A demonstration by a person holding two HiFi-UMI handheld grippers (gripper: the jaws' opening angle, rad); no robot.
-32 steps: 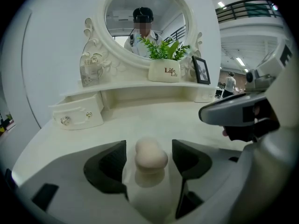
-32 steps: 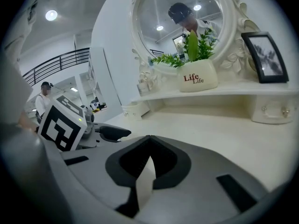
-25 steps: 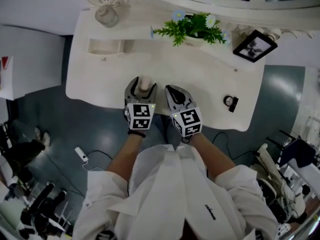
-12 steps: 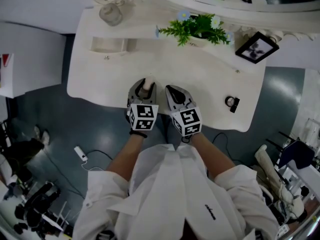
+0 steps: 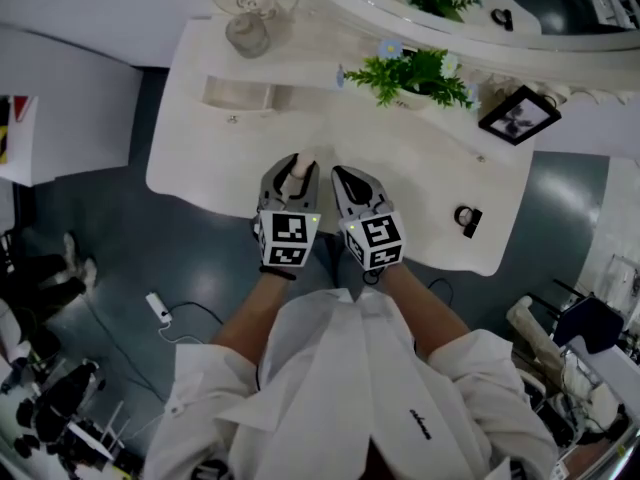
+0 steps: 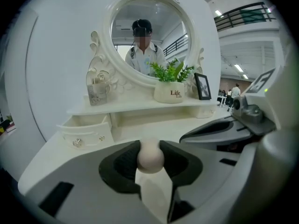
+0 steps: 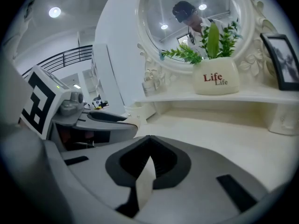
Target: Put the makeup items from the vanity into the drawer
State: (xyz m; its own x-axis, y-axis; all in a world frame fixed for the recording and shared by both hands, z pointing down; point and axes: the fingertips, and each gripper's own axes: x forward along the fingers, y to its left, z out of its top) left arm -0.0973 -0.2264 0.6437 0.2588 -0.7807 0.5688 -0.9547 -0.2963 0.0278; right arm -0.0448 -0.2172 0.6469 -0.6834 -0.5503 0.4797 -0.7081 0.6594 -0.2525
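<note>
There are 2 grippers, 1 white table [image 5: 420, 168], 1 little drawer [image 5: 245, 95], 1 plant pot [image 5: 415, 73], 1 photo frame [image 5: 518, 115], 1 glass jar [image 5: 248, 36] and 1 round mirror [image 6: 145, 31]. 1 small black thing with a ring [image 5: 466, 215] lies alone at the right of the table.

The left gripper [image 5: 297, 176] has just been closing its fingers [image 6: 119, 164]. They now pinch 1 beige makeup item with a round top [image 6: 150, 157] on both sides. The item sits low in the middle of the head view, by the table's front edge.

The right gripper [image 5: 348, 180] is just beside the left one. Its fingers [image 7: 163, 160] are pressed together at the tips, with nothing between them.

Both grippers are at the front edge of the table. The table top ahead of them is bare up to the shelf. The drawer is pulled out at the upper left of the head view, well apart from the held item. The pot and the frame stand on the shelf at the upper right.
</note>
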